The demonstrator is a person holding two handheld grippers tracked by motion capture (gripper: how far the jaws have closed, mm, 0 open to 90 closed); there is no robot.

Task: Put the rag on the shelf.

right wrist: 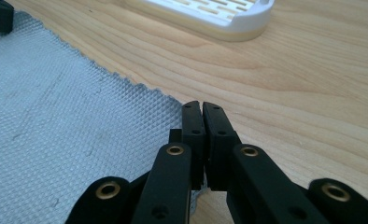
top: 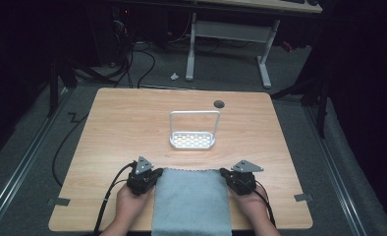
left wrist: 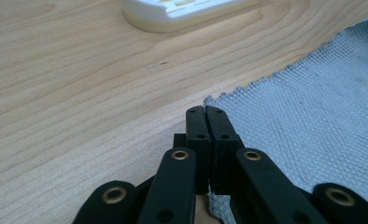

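A grey-blue woven cloth [top: 192, 200] lies flat at the near edge of the light wooden table [top: 118, 123]. The left gripper [top: 152, 178] pinches its far left corner, jaws closed on the fabric; the right gripper [top: 227, 175] likewise clamps the far right corner. Beyond stands a white plastic slotted rack with a wire hoop handle [top: 193, 139].

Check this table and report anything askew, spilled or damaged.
Nothing stands out. The grey cloth lies flat and square, its near end hanging over the table edge, each far corner pinched by the left gripper and right gripper. The white rack stands upright.
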